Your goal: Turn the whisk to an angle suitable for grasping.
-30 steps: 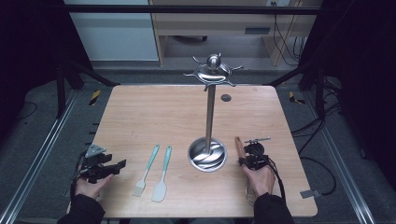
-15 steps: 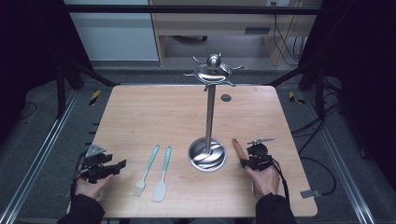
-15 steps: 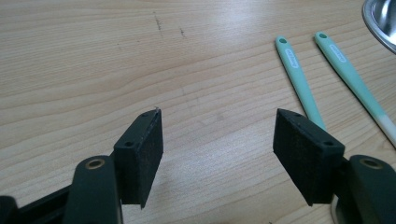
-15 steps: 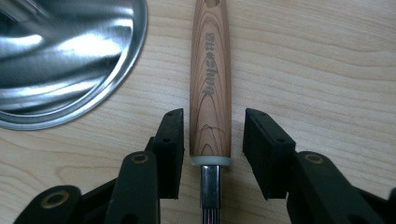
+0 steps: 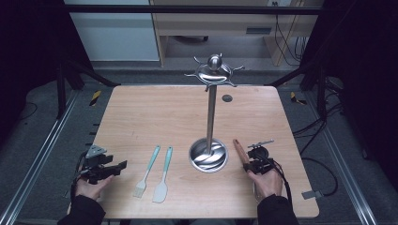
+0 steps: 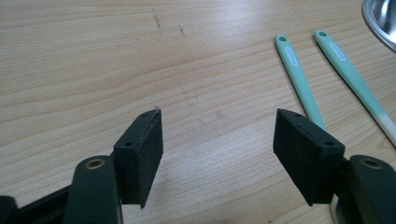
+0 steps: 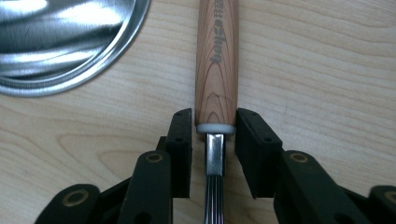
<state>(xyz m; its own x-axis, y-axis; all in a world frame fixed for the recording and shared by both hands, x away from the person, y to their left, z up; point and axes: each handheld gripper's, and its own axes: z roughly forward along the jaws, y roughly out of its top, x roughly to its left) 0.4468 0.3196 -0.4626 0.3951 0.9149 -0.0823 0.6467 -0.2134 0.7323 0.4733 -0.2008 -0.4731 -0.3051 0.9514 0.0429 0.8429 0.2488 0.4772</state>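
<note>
The right gripper (image 7: 213, 140) is closing its fingers (image 7: 181, 140) onto the wooden-handled whisk (image 7: 216, 60), readying a lift; the left gripper (image 6: 217, 149) is idling open.

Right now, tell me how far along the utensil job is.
Done: nothing hangs on the stand. In hand: the right gripper's fingers have just been closing around the wooden-handled tool. Left: the two teal utensils lie untouched; the left gripper is open.
</note>
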